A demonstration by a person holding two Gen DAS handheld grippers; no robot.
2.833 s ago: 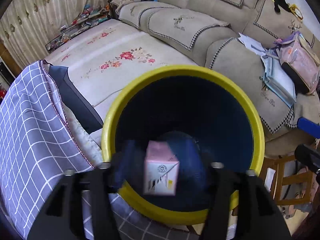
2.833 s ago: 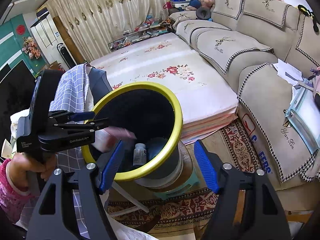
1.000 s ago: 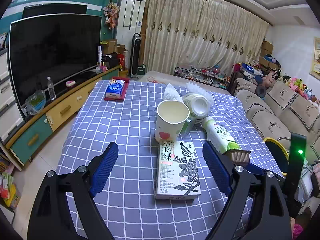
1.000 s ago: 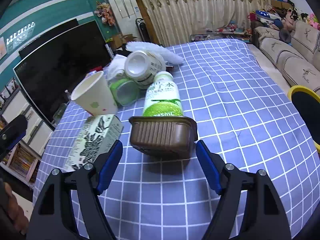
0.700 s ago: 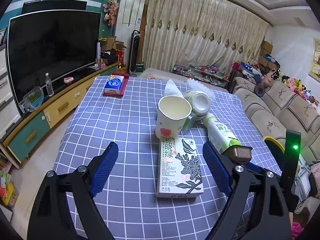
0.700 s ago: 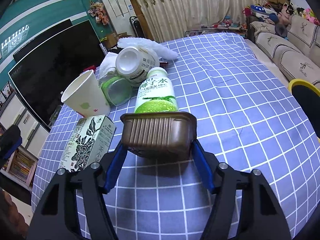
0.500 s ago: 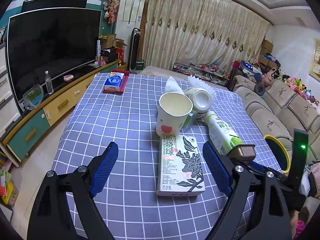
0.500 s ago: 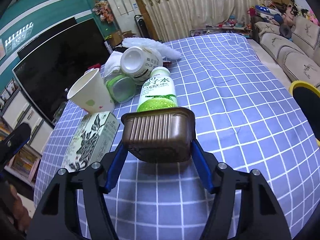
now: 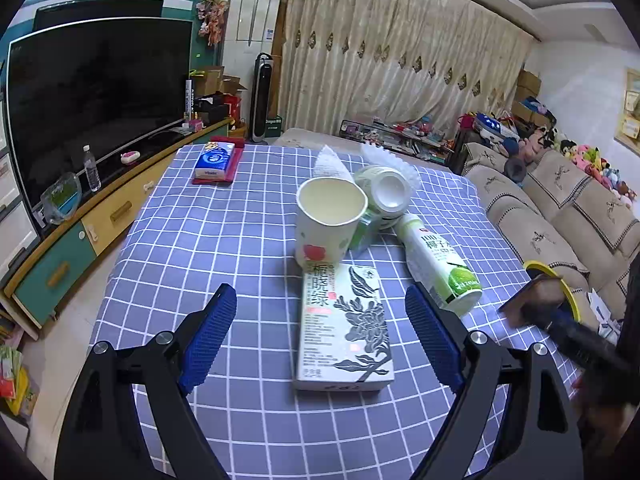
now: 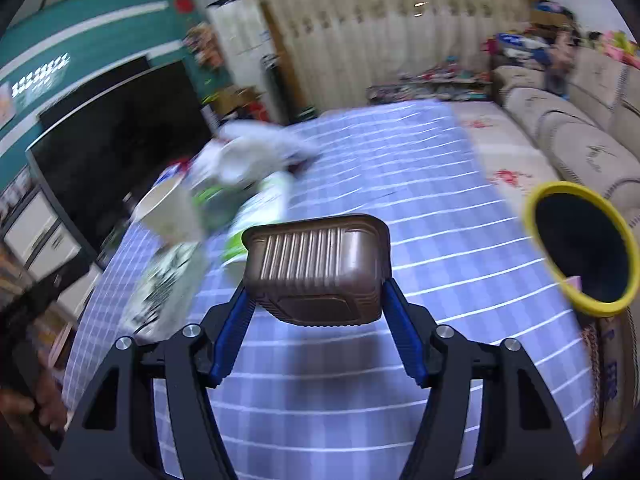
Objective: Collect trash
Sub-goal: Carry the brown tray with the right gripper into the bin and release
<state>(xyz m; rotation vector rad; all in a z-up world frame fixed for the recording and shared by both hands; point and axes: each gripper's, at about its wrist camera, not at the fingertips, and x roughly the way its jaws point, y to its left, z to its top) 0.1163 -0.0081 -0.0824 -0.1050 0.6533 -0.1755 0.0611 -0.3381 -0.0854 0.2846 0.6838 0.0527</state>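
Right gripper (image 10: 316, 300) clamped on a ribbed brown plastic tray (image 10: 316, 268), its 2 blue pads pressing the tray's sides, raised above the checked tablecloth (image 10: 420, 216). Yellow-rimmed bin (image 10: 582, 246) stands beyond the table's right edge (view blurred). Left gripper (image 9: 320, 332) spread wide and empty above a flat tea carton (image 9: 342, 328); paper cup (image 9: 328, 224) and green-labelled bottle (image 9: 438, 258) lie just beyond.
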